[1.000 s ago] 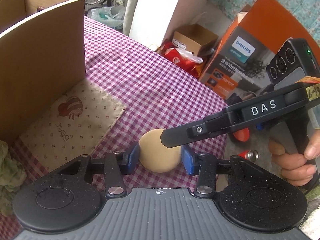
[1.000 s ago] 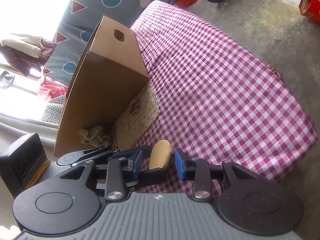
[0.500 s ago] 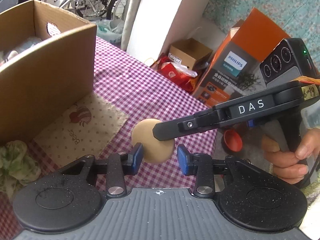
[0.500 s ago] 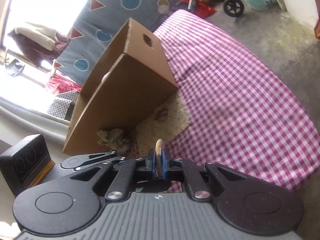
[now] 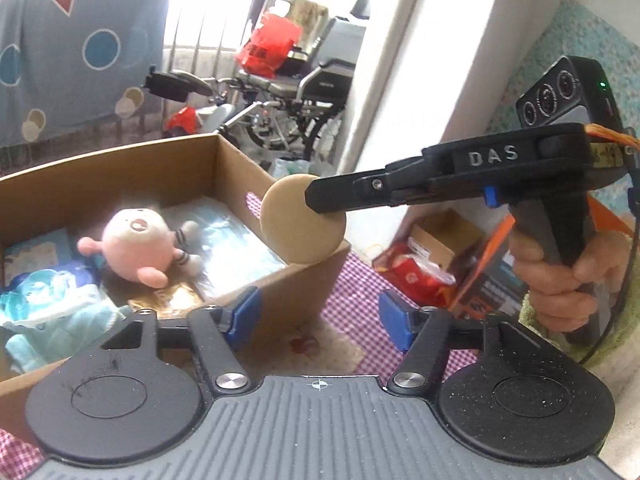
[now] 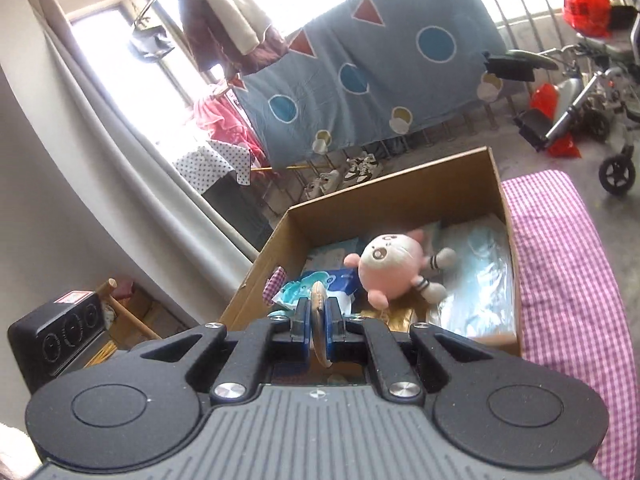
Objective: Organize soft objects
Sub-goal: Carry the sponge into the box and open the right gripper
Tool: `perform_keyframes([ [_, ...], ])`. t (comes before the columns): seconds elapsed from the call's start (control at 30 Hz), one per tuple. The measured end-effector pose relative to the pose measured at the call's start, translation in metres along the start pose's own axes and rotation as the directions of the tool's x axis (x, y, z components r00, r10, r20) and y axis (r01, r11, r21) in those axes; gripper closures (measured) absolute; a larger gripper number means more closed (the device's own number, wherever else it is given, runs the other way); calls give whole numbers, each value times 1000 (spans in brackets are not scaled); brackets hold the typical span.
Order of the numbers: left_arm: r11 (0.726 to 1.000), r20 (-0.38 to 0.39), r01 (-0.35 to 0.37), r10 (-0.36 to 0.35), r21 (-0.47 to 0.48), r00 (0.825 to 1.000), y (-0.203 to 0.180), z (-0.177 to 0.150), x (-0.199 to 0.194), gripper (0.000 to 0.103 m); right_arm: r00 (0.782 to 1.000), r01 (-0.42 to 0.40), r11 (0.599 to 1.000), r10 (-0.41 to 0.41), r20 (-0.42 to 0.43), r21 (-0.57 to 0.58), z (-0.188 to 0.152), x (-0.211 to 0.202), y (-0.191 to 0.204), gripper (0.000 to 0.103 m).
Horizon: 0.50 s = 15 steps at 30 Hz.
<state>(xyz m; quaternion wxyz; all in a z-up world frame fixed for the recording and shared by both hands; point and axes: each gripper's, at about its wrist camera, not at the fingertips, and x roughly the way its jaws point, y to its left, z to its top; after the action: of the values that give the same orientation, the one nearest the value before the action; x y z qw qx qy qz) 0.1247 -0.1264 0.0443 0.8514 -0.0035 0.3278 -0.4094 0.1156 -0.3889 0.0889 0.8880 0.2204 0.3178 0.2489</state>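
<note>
The round tan pad (image 5: 303, 220) is in my right gripper (image 6: 318, 330). My right jaws are squeezed tight on its edge. It is soft and flat, like a little pancake. I am holding it up in the air, just over the near wall of the cardboard box (image 5: 240, 168).

My left gripper (image 5: 316, 316) has nothing in it. Its jaws are opening, and there is only air between the blue pads (image 5: 394, 316).

Inside the box there is a pink plush toy (image 6: 390, 270) lying on its back. Next to it are some soft blue packs (image 5: 52, 304) and a clear bag (image 6: 476, 280). So I think a lot of the tidying is done. The pad is not in the box yet. I think I have to bring it over the open top and let it go. I see no other soft thing waiting on the checked cloth (image 6: 568, 280) here, but part of the table is hidden.

My left camera shows the pad's whole round face, and a hand (image 5: 560, 280) holding my right gripper's handle. My right camera only shows the pad's thin edge (image 6: 318, 312) between the jaws. But it looks deeper into the box, down to the floor of it, and shows the long side of the table.
</note>
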Motion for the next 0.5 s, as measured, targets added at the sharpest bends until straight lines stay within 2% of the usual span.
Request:
perform_keyframes([
  [0.1, 998, 20, -28, 29, -49, 999, 18, -1, -6, 23, 999, 26, 998, -28, -38, -59, 28, 32, 6, 96],
  [0.17, 997, 23, -39, 41, -67, 999, 29, -5, -10, 18, 994, 50, 997, -56, -95, -63, 43, 59, 1, 96],
  [0.27, 995, 26, -50, 53, -85, 998, 42, -11, -16, 13, 971, 88, 995, -95, -219, -39, 57, 105, -18, 96],
  [0.4, 991, 28, -53, 57, -125, 998, 58, -19, -21, 10, 906, 153, 988, -137, -400, 8, 60, 162, -50, 96],
  [0.5, 986, 28, -49, 54, -159, 998, 68, -23, -23, 9, 854, 201, 980, -176, -489, -2, 56, 195, -68, 93],
])
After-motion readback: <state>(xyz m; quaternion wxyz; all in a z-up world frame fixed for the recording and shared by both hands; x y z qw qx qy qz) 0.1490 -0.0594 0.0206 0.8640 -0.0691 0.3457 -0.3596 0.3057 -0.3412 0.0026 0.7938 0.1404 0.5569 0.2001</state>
